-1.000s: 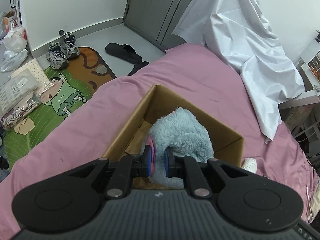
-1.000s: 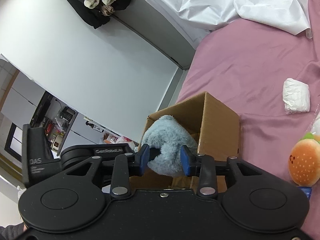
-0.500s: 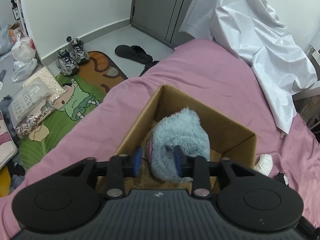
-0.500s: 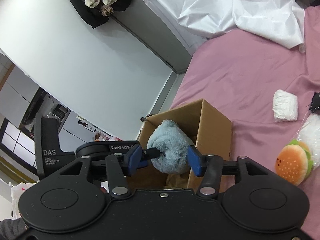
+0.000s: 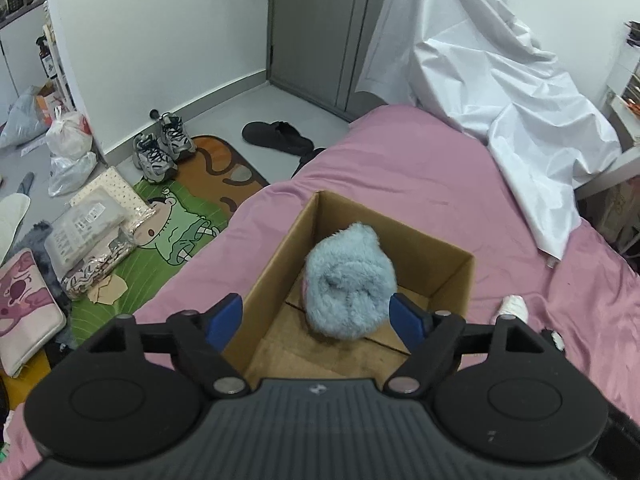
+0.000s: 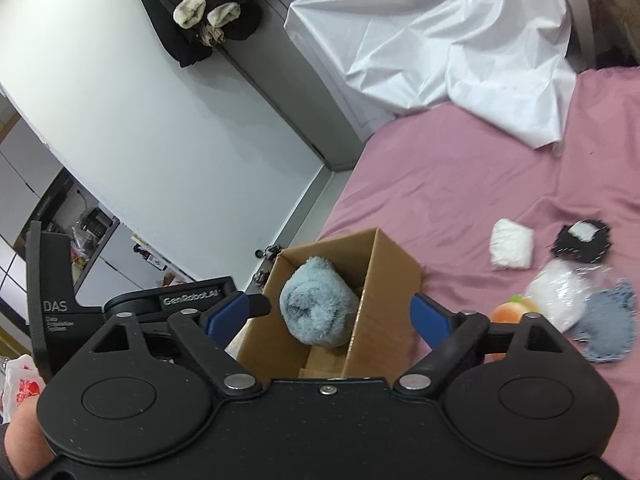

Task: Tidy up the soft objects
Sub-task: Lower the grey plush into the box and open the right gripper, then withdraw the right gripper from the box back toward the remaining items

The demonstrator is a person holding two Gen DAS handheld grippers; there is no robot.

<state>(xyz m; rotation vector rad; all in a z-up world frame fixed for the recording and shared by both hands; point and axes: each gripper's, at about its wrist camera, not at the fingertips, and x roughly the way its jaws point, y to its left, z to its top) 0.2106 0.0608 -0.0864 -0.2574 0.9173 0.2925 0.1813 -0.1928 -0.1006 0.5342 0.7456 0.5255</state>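
Inside the cardboard box point(image 5: 276, 268), blue plush point(image 5: 350, 280) clear of walls, both grippers point(image 5: 316, 318) point(image 6: 328, 314) opening, empty.

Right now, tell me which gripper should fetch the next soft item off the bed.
Right. The right gripper, jaws opening and clear of the blue plush, has the burger toy beside its finger. The left gripper faces the box.

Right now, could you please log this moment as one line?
blue fluffy roll: in cardboard box | left hand-held gripper: opening, empty | right hand-held gripper: opening, empty

Home bedroom, pink-sheeted bed point(image 5: 420, 168), sneakers point(image 5: 160, 148), cartoon floor mat point(image 5: 176, 220)
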